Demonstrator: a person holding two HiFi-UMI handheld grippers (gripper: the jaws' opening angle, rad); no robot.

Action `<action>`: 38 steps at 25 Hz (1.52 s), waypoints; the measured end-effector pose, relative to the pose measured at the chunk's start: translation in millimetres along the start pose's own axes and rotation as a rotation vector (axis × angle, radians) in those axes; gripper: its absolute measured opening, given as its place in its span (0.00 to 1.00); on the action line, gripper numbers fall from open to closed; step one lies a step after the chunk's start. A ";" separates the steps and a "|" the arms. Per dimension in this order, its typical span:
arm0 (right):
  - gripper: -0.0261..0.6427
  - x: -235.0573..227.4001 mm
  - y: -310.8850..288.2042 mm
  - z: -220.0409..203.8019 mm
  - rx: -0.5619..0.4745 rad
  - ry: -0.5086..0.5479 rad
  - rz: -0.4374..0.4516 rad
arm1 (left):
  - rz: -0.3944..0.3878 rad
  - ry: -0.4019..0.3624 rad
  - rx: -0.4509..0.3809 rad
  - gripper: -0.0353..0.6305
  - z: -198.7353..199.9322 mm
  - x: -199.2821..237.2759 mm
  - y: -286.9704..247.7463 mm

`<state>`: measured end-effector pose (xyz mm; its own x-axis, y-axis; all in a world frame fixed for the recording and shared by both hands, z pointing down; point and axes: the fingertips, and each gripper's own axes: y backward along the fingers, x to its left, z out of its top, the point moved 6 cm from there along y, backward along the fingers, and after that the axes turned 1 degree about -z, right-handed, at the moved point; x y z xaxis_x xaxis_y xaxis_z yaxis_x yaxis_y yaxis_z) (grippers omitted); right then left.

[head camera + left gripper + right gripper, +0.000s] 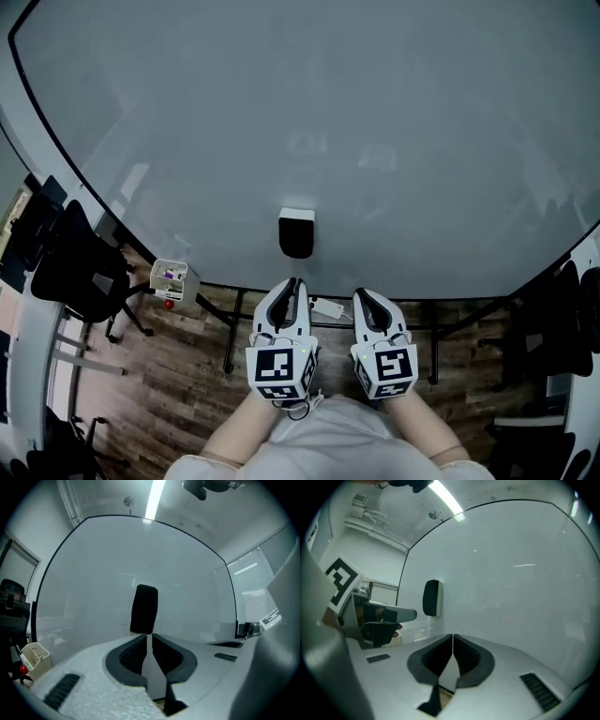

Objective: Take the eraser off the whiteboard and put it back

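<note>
The black eraser (296,234) is sticking to the whiteboard (394,122), low and central, just beyond the left tool (292,284). The left tool and the right tool (365,296) are both sitting clenched and empty, clear of it. The left one is lining up best, so it is probably needing to open wide first, close across the eraser's long sides, then pull straight off. No readable writing is showing; the marker cubes (281,367) are carrying only square patterns
</note>
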<state>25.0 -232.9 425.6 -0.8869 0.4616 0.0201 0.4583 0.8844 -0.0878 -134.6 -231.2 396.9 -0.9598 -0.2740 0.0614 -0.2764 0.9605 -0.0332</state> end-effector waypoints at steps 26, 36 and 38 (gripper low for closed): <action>0.08 -4.6 -16.2 9.1 0.072 0.037 -0.108 | 0.012 -0.115 -0.058 0.47 48.5 16.2 -69.0; 0.08 -3.9 -15.7 4.6 0.092 0.048 -0.098 | 0.015 -0.118 -0.055 0.44 47.6 14.4 -68.9; 0.08 -2.5 -14.7 7.2 0.088 0.042 -0.087 | 0.009 -0.108 -0.058 0.44 48.1 14.8 -66.9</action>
<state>20.2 -247.6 419.7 -0.9191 0.3872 0.0727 0.3711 0.9128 -0.1706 -132.7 -301.9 352.1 -0.9628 -0.2661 -0.0464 -0.2674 0.9632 0.0251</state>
